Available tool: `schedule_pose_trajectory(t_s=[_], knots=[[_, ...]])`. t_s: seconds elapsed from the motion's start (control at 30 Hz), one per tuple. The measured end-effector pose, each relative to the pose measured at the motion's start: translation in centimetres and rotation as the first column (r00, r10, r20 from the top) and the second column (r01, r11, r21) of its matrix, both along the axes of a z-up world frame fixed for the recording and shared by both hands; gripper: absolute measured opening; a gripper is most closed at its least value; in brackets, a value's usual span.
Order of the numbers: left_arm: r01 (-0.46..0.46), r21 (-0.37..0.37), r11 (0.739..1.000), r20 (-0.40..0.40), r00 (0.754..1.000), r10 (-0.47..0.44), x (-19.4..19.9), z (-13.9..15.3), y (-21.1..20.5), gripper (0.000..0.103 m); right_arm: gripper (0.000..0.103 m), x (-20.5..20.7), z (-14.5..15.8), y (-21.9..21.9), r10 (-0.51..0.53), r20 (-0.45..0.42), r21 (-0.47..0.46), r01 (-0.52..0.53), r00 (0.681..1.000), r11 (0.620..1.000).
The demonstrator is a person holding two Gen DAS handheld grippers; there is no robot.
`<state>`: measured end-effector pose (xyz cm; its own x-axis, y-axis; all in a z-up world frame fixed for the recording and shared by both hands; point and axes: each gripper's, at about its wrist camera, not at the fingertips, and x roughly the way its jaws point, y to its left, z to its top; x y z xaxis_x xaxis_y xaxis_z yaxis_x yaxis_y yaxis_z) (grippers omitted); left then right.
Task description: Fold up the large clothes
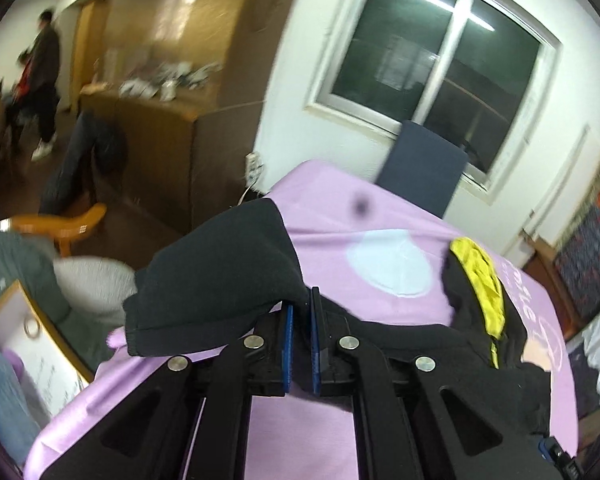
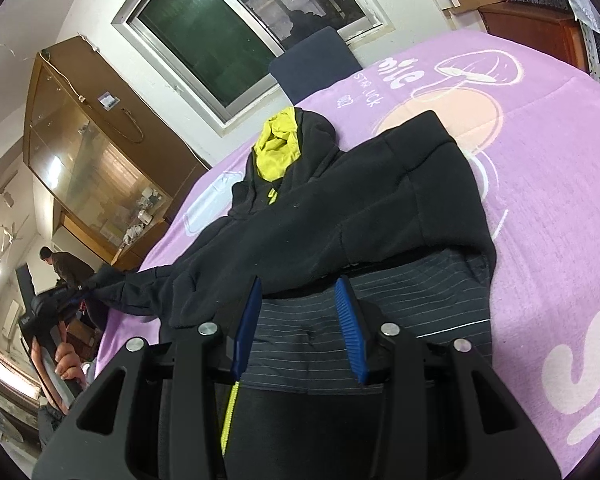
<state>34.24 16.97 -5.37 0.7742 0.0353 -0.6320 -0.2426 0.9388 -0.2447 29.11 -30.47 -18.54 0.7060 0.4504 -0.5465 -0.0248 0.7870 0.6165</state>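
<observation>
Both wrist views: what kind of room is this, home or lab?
Most likely a lived-in home, not a lab. A pink printed blanket covers the work surface under the black hoodie, a glass-fronted wooden cabinet holds household clutter, and there's an ordinary sliding window with a wooden chair nearby.

White walls (image 2: 100, 8) enclose the room. A window (image 1: 440, 64) with a white frame and 2 dark panes reflects a strip of ceiling light. Below it stands a dark blue chair back (image 1: 424, 168). A wooden cabinet (image 2: 96, 152) with glass doors holds small blurred items on a shelf. The floor (image 1: 140, 224) is dark brown. An orange wooden chair (image 1: 68, 228) stands on it. A person (image 1: 44, 80) stands far off.
</observation>
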Motion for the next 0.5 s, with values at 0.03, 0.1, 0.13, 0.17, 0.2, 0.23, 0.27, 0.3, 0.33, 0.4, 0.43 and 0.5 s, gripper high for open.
schedule_pose_trajectory(t_s=[0.03,0.1,0.13,0.17,0.2,0.23,0.27,0.3,0.33,0.4,0.43,0.5], knots=[[0.018,0.024,1.000,0.001,1.000,-0.018,0.2,0.6,-1.1,0.007,0.039,-0.1,0.1,0.0,0.002,0.003,0.007,-0.002,1.000,1.000],[0.067,0.075,0.995,0.004,0.998,-0.068,0.4,1.6,-4.2,0.007,0.039,-0.2,0.3,-0.1,0.004,0.012,0.017,-0.005,1.000,1.000],[0.097,0.107,0.989,0.004,0.995,-0.098,0.5,2.1,-6.0,0.007,0.039,-0.3,0.5,-0.2,0.005,0.018,0.023,-0.006,1.000,1.000],[0.120,0.130,0.984,0.002,0.993,-0.121,0.6,2.3,-7.4,0.007,0.039,-0.3,0.6,-0.2,0.006,0.022,0.028,-0.006,1.000,1.000],[0.161,0.165,0.973,-0.006,0.987,-0.162,0.7,2.4,-9.8,0.007,0.039,-0.4,0.7,-0.3,0.006,0.026,0.034,-0.007,1.000,0.999],[0.193,0.189,0.963,-0.014,0.981,-0.193,0.7,2.3,-11.6,0.007,0.039,-0.4,0.8,-0.4,0.005,0.031,0.041,-0.006,1.000,0.999],[0.239,0.224,0.945,-0.030,0.971,-0.238,0.7,2.1,-14.2,0.007,0.039,-0.4,0.9,-0.5,0.004,0.033,0.048,-0.006,0.999,0.999],[0.269,0.245,0.931,-0.043,0.963,-0.267,0.6,1.7,-15.8,0.007,0.039,-0.5,1.0,-0.6,0.002,0.036,0.054,-0.004,0.999,0.999],[0.310,0.268,0.912,-0.064,0.950,-0.304,0.7,1.0,-17.9,0.007,0.039,-0.5,1.1,-0.7,0.000,0.039,0.060,-0.002,0.999,0.998],[0.396,0.302,0.867,-0.126,0.918,-0.375,1.0,-1.1,-22.3,0.008,0.039,-0.6,1.2,-1.1,-0.011,0.042,0.073,0.008,0.999,0.997],[0.431,0.310,0.847,-0.165,0.902,-0.399,1.3,-2.6,-24.2,0.008,0.039,-0.7,1.3,-1.4,-0.017,0.043,0.081,0.013,0.999,0.997],[0.477,0.306,0.824,-0.247,0.876,-0.415,1.8,-5.8,-26.7,0.012,0.039,-0.8,1.2,-2.1,-0.039,0.040,0.098,0.035,0.998,0.995]])
